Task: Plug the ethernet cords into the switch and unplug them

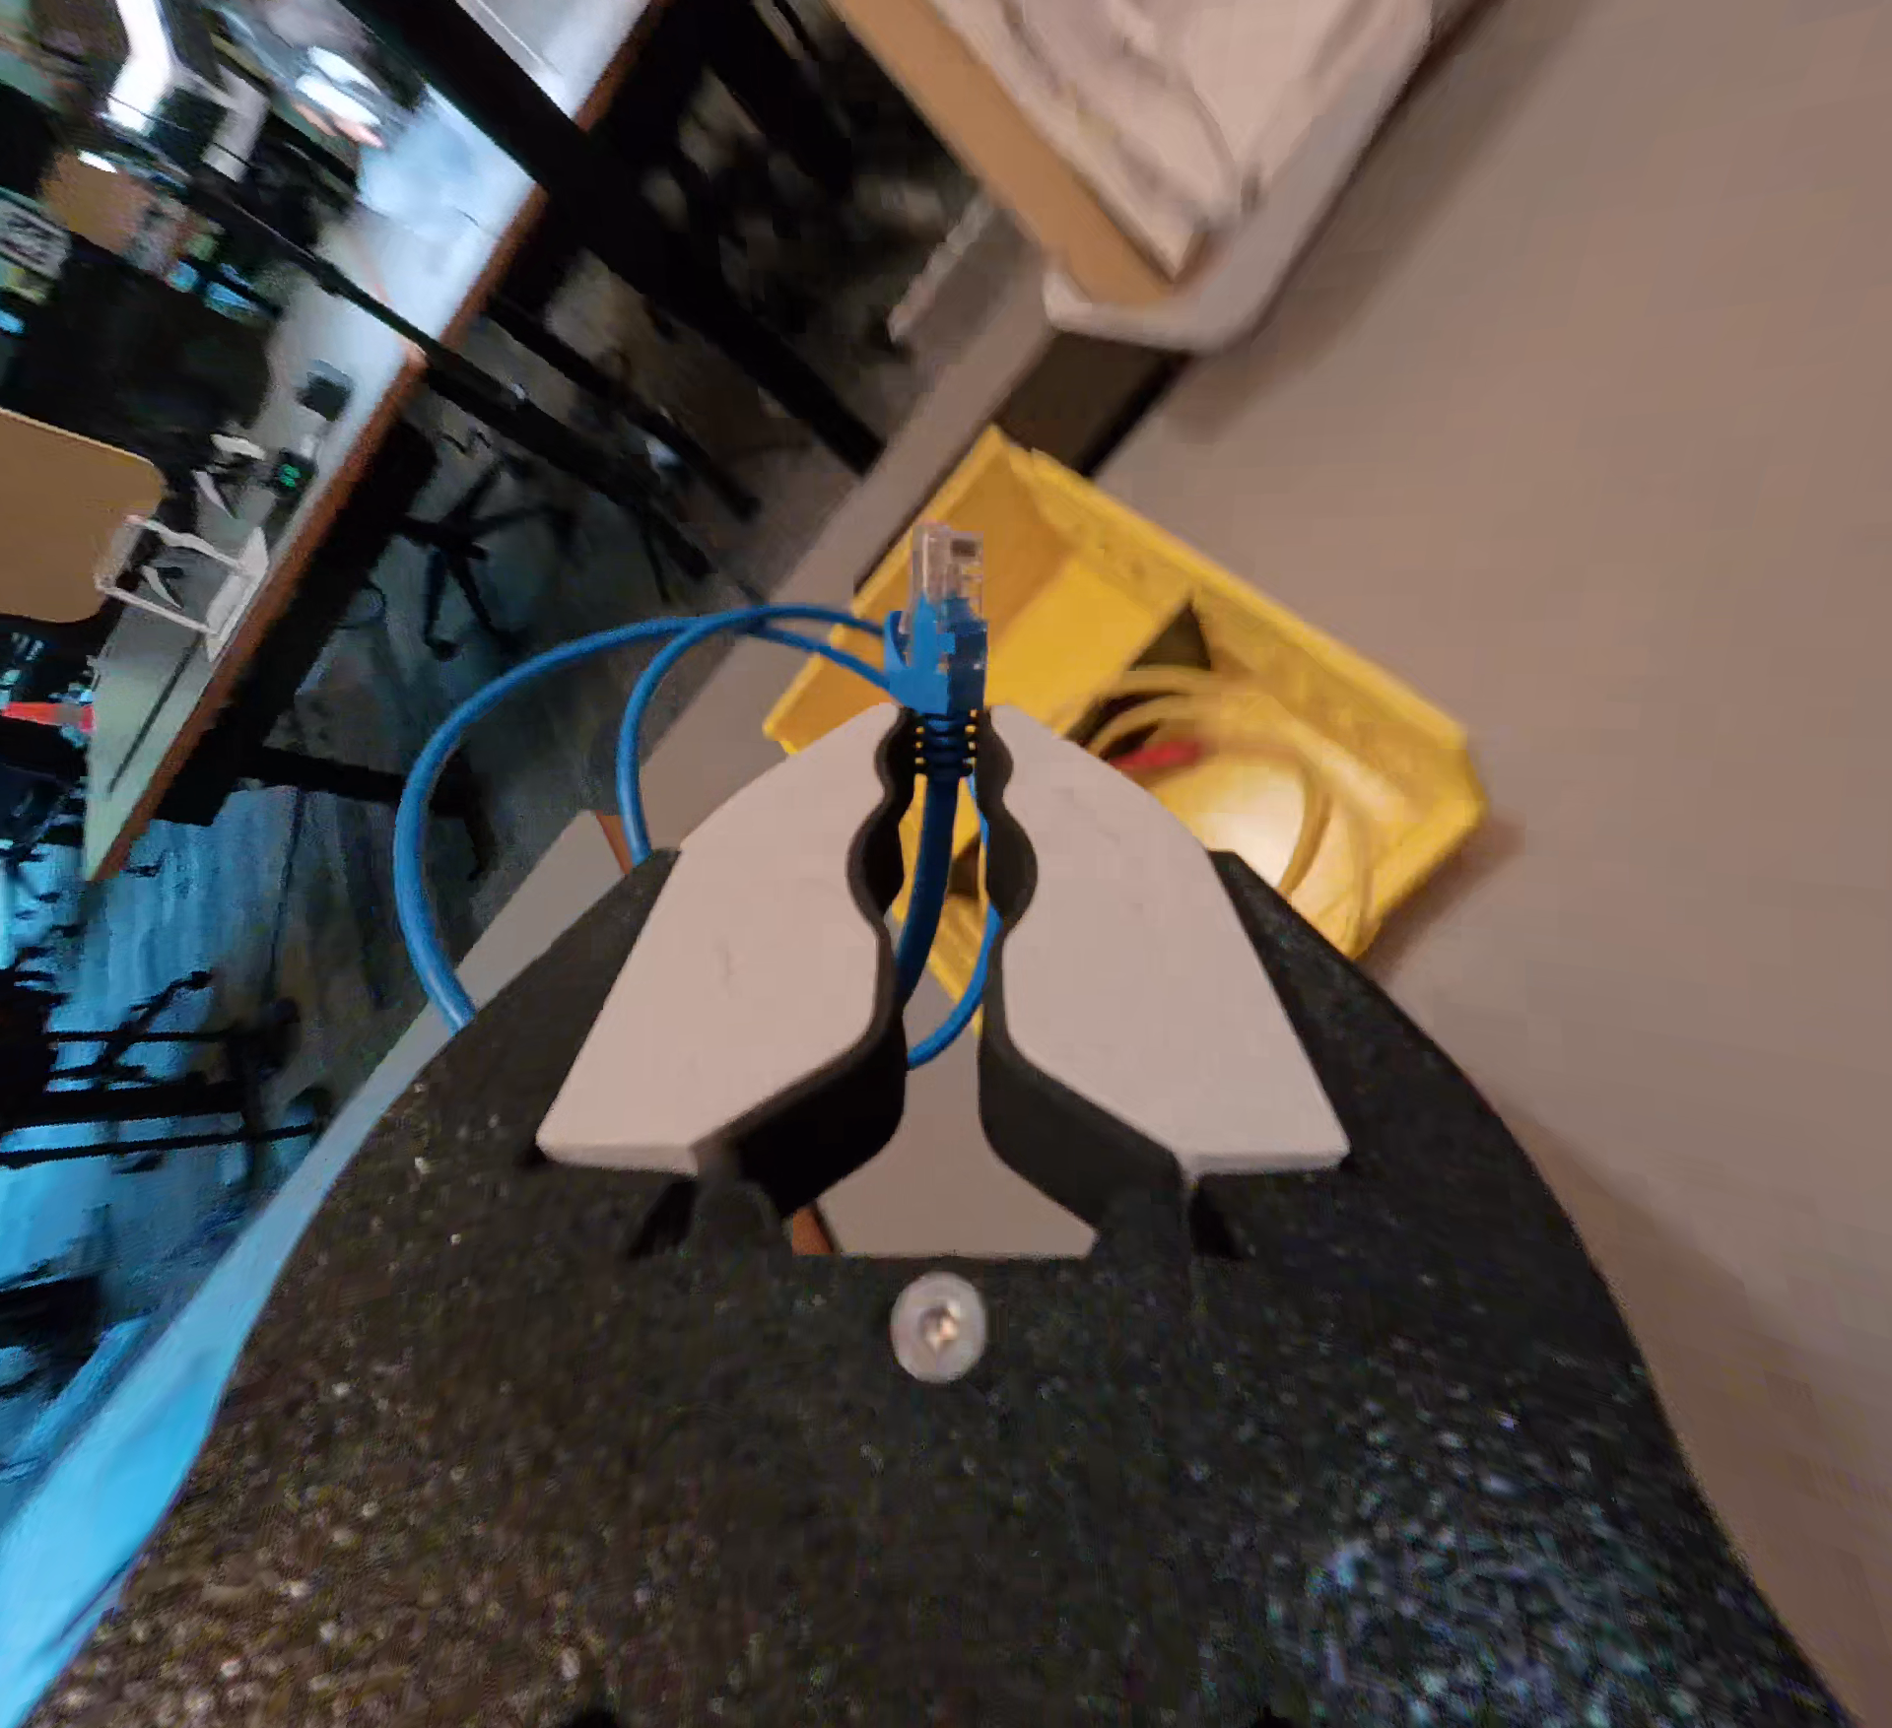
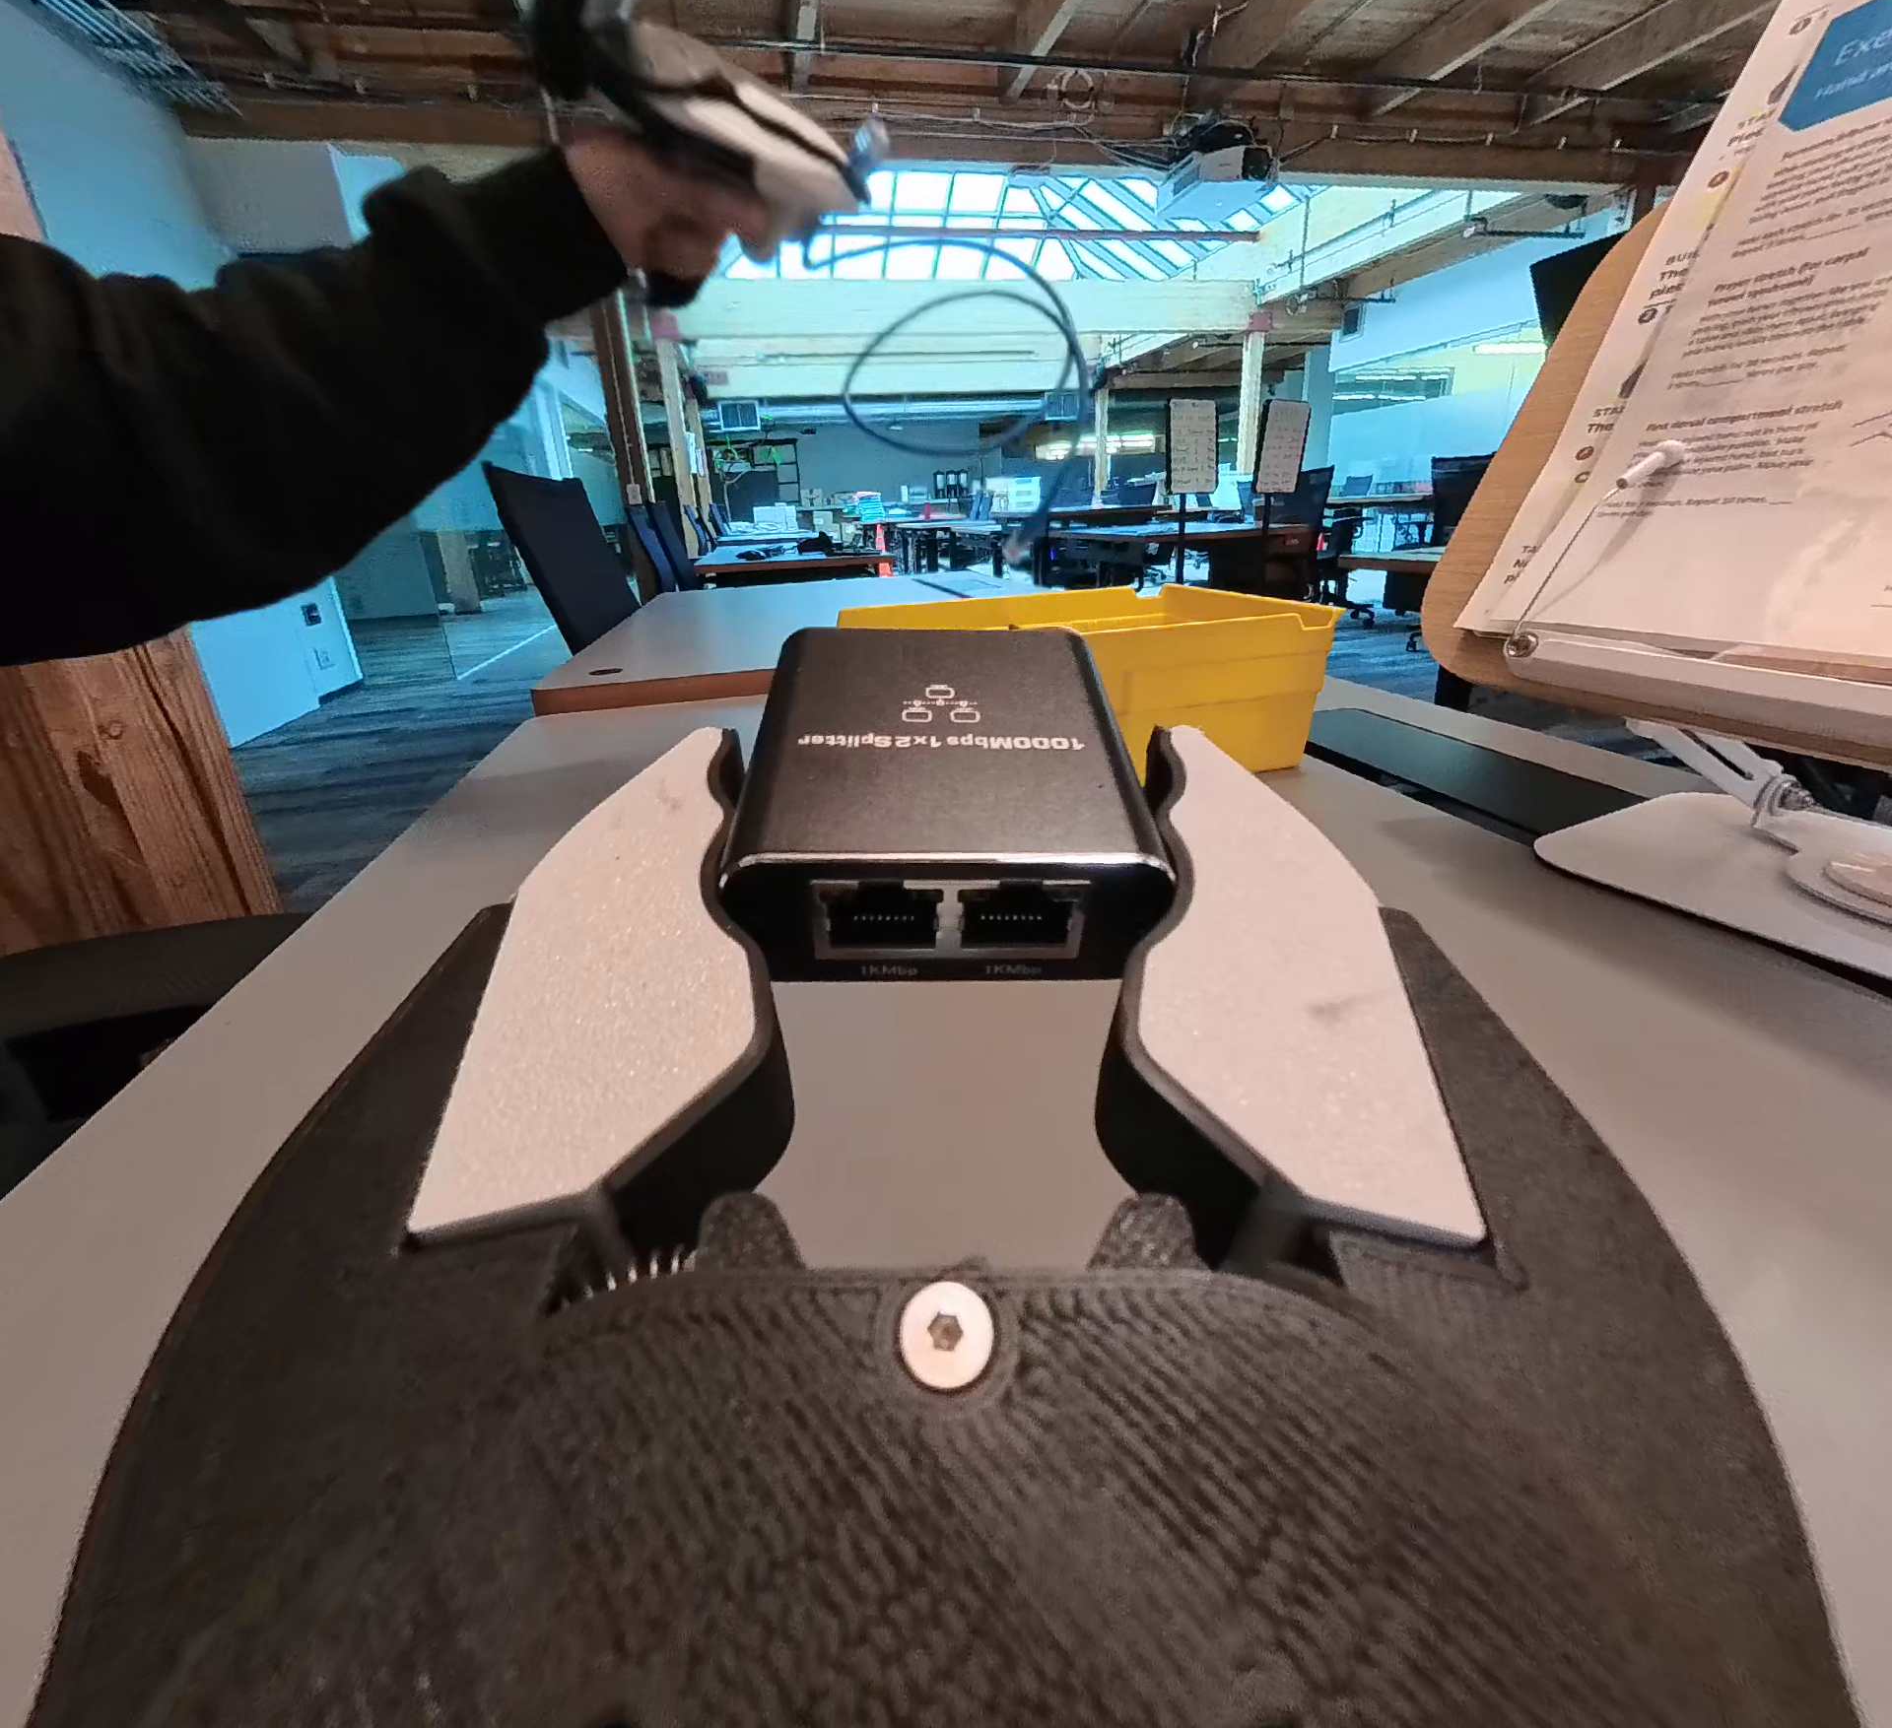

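Left gripper [image 1: 944,737]: jaws narrow, pinching the blue ethernet cord [image 1: 927,870] at its ribbed boot, raised above the table.
Cord: looked light and floppy; clear plug [image 1: 948,561] stiff, its latch likely fragile; the boot was the sound hold.
Right gripper [image 2: 944,758]: jaws clamped on the black switch's [image 2: 942,778] sides, near the grey table's [image 2: 1638,1095] front edge.
Switch: rigid, probably slick metal.
Hidden: both ports empty; rear face unseen; yellow bin [image 2: 1218,666] contents blurred.

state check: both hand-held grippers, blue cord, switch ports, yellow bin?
left hand-held gripper: shut on blue cord, raised above the table
blue cord: unplugged, clear plug free past the fingertips, rest dangling in loops
right hand-held gripper: shut on switch
switch: both facing ports empty
yellow bin: open, yellowish cords coiled inside
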A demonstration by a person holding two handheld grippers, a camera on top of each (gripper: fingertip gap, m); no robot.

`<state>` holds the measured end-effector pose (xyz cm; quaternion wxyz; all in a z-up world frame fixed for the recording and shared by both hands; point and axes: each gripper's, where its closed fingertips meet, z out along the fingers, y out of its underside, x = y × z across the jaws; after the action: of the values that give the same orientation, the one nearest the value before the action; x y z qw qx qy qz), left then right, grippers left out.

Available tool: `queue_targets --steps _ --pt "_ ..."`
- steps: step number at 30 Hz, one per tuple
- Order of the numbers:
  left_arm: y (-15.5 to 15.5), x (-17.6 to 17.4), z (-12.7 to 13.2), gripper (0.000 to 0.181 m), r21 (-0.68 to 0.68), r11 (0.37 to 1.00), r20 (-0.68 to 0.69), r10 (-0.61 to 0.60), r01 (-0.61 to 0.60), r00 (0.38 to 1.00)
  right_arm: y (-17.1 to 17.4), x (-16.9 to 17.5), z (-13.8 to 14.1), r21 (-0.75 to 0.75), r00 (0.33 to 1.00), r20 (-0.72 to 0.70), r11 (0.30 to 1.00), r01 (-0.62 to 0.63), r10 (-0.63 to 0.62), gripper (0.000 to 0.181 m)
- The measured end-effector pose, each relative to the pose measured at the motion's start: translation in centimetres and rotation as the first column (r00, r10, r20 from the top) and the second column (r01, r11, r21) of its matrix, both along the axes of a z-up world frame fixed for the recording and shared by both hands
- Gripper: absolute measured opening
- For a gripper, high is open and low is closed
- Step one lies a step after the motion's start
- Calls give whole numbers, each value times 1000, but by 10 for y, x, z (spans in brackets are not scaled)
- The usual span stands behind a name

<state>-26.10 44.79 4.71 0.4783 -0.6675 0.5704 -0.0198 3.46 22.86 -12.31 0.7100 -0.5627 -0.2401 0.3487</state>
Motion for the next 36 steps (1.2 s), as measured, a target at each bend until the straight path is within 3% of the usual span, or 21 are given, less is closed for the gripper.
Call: queue_targets --steps 1,5,7,9,14,16,19,21,26,31,36 --pt "-11 2 22 10 -22 1000 98 2 0 995 0 0 0 1 1000 -2 1000 0 0 74" --pt "-62 10 88 10 -182 979 406 -8 90 914 0 2 1 4 1000 -11 1000 5 -5 74" --pt "-90 16 100 10 -293 943 493 9 156 870 -1 2 1 7 1000 -11 1000 7 -7 74" --pt "-123 27 89 10 -419 873 514 3 248 858 -1 1 1 11 1000 -6 1000 8 -8 74" --pt "-218 79 19 10 -616 620 573 -72 487 817 -1 2 2 11 1000 -12 1000 7 -7 74" --pt "-242 103 -18 10 -641 570 566 -103 515 818 -2 3 2 14 1000 -18 1000 5 -4 74" --pt "-248 140 -81 10 -585 632 524 -186 509 831 -2 4 3 17 1000 -24 1000 11 -10 74" --pt "-244 158 -133 10 -593 660 430 -225 461 874 -2 4 3 19 1000 -22 1000 12 -11 74" --pt "-241 192 -222 10 -697 579 330 -264 423 906 -3 -1 1 23 1000 7 1000 0 0 74" --pt "-235 208 -274 11 -654 660 168 -351 370 921 -15 -6 5 67 994 -7 992 -109 109 74" --pt "-236 214 -295 11 -567 728 81 -415 385 906 -20 -4 8 68 978 -60 978 -196 200 74"
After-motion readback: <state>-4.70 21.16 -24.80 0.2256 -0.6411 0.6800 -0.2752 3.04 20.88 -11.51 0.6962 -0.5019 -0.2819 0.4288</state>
